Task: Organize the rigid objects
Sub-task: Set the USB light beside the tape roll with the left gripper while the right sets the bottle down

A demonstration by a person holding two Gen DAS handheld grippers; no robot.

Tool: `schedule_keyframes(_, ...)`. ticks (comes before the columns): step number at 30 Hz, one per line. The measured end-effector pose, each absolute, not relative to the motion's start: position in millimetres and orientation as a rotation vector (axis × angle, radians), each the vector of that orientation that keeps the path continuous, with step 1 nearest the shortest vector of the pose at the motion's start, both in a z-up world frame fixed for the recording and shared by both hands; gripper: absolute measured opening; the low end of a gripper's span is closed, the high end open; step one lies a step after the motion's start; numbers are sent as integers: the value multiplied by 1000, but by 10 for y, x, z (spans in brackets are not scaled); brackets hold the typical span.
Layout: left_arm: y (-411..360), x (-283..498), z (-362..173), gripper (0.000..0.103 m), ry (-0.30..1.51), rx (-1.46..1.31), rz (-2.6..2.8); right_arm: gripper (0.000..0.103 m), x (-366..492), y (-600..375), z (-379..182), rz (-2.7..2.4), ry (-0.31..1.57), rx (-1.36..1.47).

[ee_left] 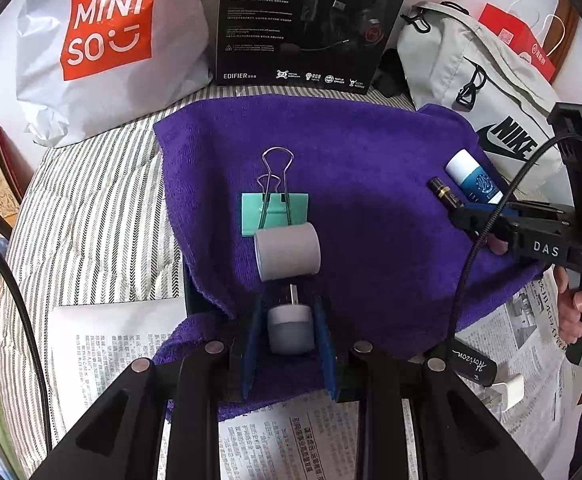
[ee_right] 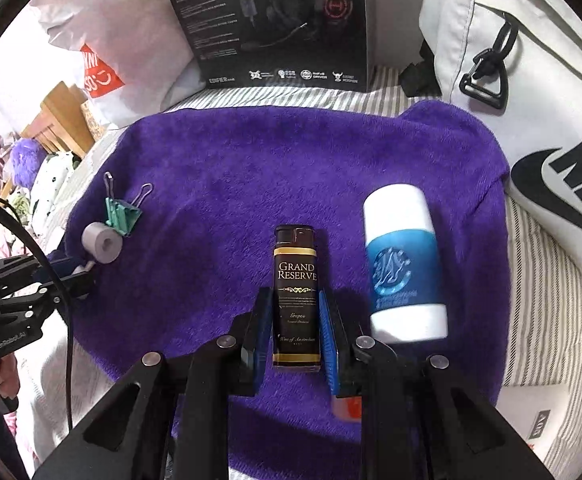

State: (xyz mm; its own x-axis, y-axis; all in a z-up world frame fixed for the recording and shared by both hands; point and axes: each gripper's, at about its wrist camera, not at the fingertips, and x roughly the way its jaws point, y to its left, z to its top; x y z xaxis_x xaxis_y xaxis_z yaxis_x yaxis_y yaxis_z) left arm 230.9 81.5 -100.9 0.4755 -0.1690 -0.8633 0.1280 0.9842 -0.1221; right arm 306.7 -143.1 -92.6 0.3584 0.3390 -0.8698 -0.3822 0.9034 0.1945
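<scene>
Gripping a small grey plug point(ee_left: 290, 330), left claw point(ee_left: 290, 336) sat over the purple towel point(ee_left: 371, 152). Right claw point(ee_right: 294, 322) clamped the black lighter point(ee_right: 295, 276); white-blue tube point(ee_right: 405, 268) lay just beside.

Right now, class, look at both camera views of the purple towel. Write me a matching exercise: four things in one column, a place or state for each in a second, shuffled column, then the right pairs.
Things
1. lighter
2. binder clip
3. glue stick
4. small white plug

Places or states
A. lies loose on the towel, right of the lighter
B. held in the left gripper
C. held in the right gripper
D. lies on the towel beside the grey roll

Pairs: 1-C, 2-D, 3-A, 4-B
</scene>
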Motion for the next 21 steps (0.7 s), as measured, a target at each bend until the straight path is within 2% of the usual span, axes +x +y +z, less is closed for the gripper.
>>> schedule_keyframes(21,800,2326,-1038,25,1080,-18,-180,24,3054,-1338,-960,441,1066,-161)
